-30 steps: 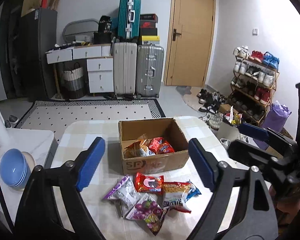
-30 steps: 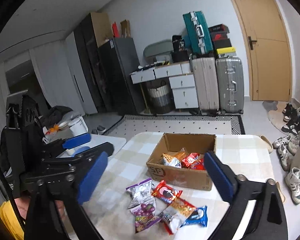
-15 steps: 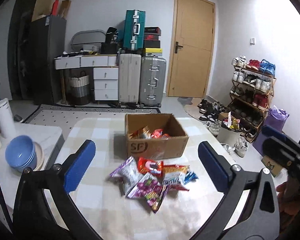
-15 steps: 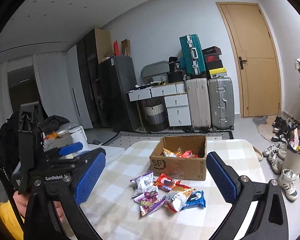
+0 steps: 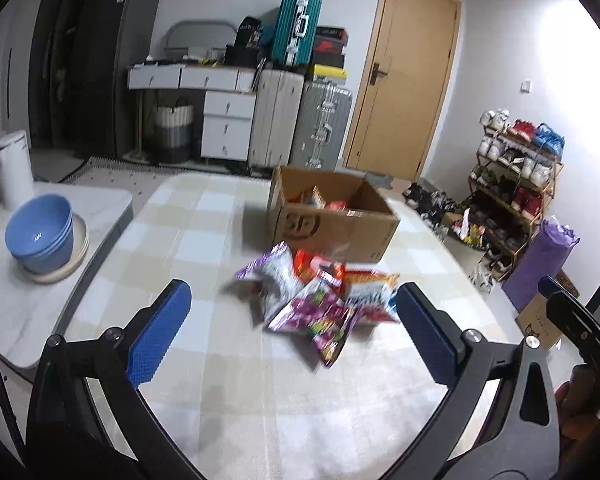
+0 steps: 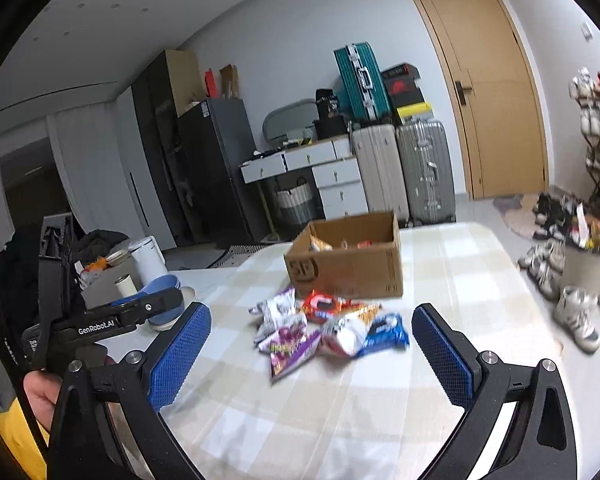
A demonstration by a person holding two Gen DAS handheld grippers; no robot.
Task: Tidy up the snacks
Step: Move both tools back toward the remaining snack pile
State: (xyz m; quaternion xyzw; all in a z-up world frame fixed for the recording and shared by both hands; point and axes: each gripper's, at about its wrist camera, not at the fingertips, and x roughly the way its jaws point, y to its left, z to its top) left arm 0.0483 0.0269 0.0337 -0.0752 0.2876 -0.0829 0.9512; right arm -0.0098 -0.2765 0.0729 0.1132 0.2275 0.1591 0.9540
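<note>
An open cardboard box (image 5: 336,224) stands on the checked table (image 5: 204,240) with several snack packets inside; it also shows in the right wrist view (image 6: 348,264). A pile of loose snack packets (image 5: 320,300) lies in front of the box, also seen in the right wrist view (image 6: 328,328): purple, red, white and blue packets. My left gripper (image 5: 292,320) is open and empty, held above the table short of the pile. My right gripper (image 6: 312,340) is open and empty, also short of the pile.
Stacked blue bowls (image 5: 40,236) and a white kettle (image 5: 16,168) sit on a side counter at the left. Suitcases (image 5: 300,120), drawers and a door stand behind the table. A shoe rack (image 5: 516,184) and shoes are on the right.
Both grippers have pulled back and lowered from the box, so the box and the packet pile now sit farther ahead. Both stay open and empty.
</note>
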